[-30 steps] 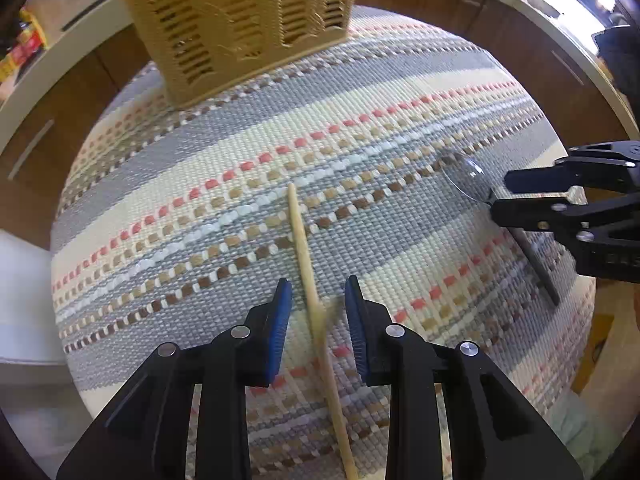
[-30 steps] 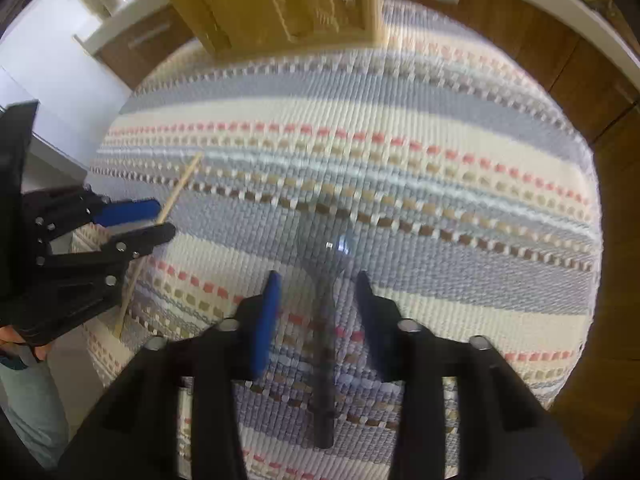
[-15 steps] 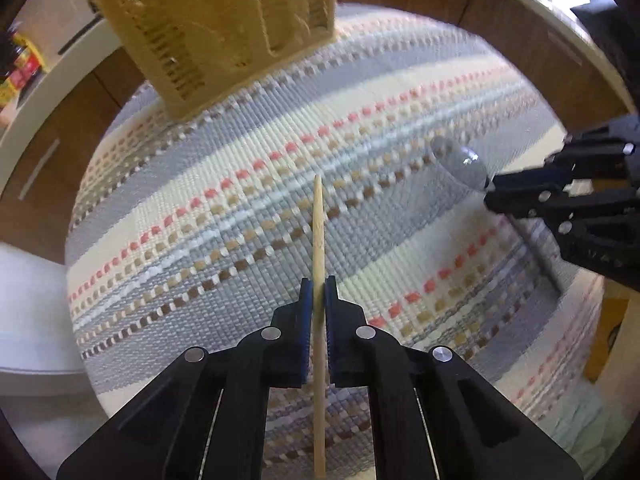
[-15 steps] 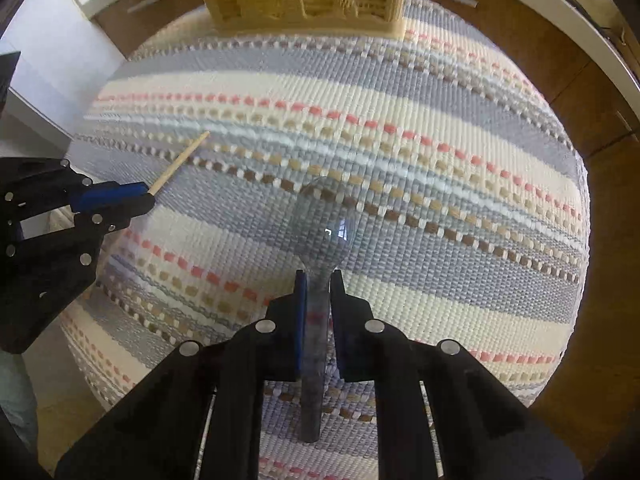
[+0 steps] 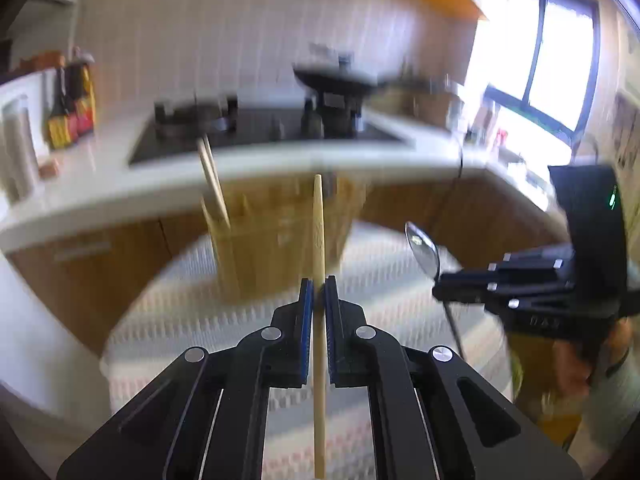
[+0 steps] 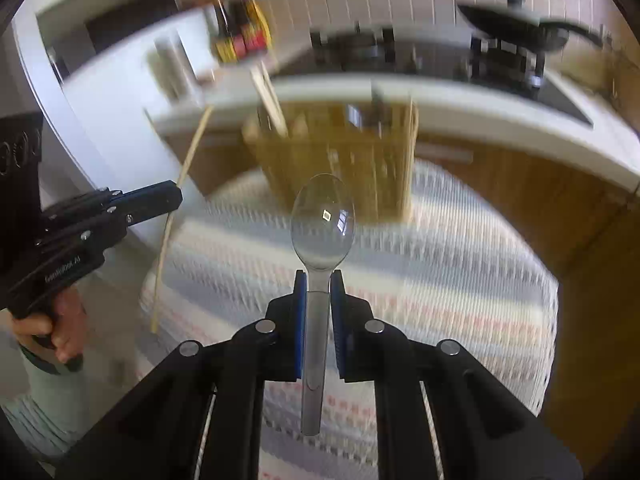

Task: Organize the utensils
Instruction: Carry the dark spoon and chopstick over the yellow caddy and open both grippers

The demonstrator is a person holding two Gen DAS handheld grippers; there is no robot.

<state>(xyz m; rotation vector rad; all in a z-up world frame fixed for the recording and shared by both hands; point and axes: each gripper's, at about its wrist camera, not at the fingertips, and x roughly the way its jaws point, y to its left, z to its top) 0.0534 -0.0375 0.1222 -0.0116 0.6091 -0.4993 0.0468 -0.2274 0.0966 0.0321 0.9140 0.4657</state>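
My left gripper (image 5: 318,294) is shut on a wooden chopstick (image 5: 318,232) and holds it upright above the striped cloth. My right gripper (image 6: 319,280) is shut on the handle of a clear plastic spoon (image 6: 322,222), bowl pointing up. Both point toward the yellow slatted utensil basket (image 6: 340,160), which stands at the far side of the cloth and holds a pair of chopsticks (image 6: 270,98). In the left wrist view the basket (image 5: 272,240) is just behind the chopstick, and the right gripper with the spoon (image 5: 422,248) is at the right.
The striped woven cloth (image 6: 440,272) covers the table. Behind it runs a white counter (image 5: 120,184) with a black hob (image 5: 260,128), a pan (image 5: 340,78) and sauce bottles (image 5: 72,100). The left gripper and hand show at the left of the right wrist view (image 6: 80,232).
Both grippers closed on their utensils, the chopstick and the spoon, lifted them off the cloth and tilted up, so the views now face the basket and the counter.
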